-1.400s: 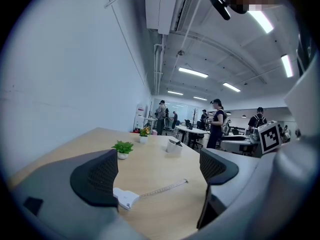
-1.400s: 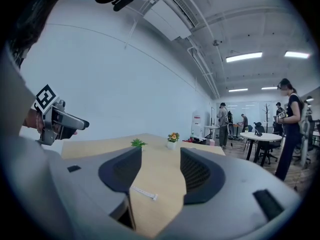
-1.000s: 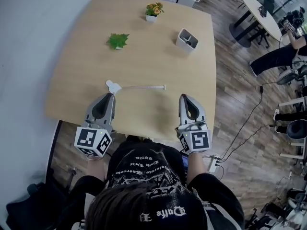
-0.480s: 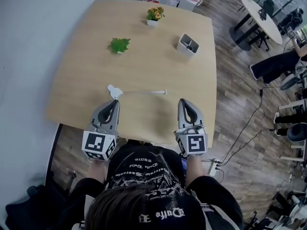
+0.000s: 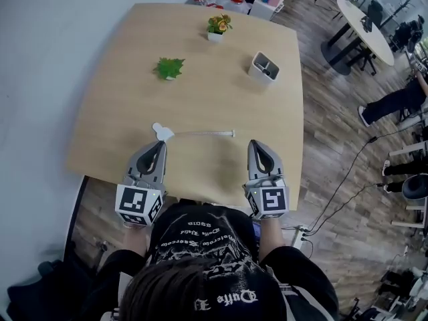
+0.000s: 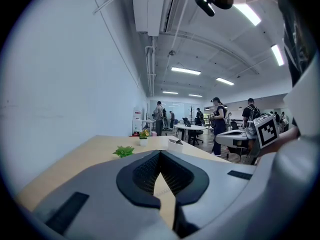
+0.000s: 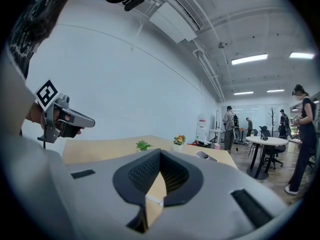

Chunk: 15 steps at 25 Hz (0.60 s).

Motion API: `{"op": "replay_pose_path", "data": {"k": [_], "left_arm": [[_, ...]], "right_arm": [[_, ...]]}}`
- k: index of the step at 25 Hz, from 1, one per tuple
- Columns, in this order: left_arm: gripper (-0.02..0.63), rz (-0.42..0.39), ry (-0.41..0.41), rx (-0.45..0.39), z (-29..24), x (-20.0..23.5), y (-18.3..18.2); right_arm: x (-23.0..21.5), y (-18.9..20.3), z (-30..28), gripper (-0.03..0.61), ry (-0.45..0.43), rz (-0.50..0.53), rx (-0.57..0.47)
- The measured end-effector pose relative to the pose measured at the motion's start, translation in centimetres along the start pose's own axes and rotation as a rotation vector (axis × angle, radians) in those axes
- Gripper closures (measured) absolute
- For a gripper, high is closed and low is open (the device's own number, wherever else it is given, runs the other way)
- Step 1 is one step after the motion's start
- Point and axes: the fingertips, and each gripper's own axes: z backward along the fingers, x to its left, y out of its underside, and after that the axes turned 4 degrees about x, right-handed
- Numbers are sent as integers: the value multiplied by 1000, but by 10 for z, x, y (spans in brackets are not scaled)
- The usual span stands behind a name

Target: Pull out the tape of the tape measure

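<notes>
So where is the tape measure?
Head view: the tape measure lies on the table just ahead of the left gripper, its tape stretched rightward.

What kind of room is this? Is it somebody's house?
Probably not a house. It looks like a big shared office or lab: there is a round white table, several people standing about, and long strip lights overhead.

Table w/ tape measure, plant, flower pot, white box.
</notes>
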Motion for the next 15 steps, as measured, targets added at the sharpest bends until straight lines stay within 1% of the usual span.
{"op": "replay_pose_path", "data": {"k": [2, 5, 8, 10, 15], "left_arm": [[611, -13, -7, 8, -2, 2, 2], [611, -3, -6, 5, -3, 6, 2], [611, 0, -3, 2, -3, 9, 1], [611, 12, 3, -2, -4, 9, 1], [611, 46, -3, -19, -9, 10, 1]], "right_arm": [[0, 1, -2, 574, 2, 2, 5], [0, 4, -4, 575, 6, -5, 12], [4, 8, -6, 575, 6, 20, 31], [8, 12, -7, 575, -2, 39, 47], [7, 17, -10, 575, -8, 34, 58]]}}
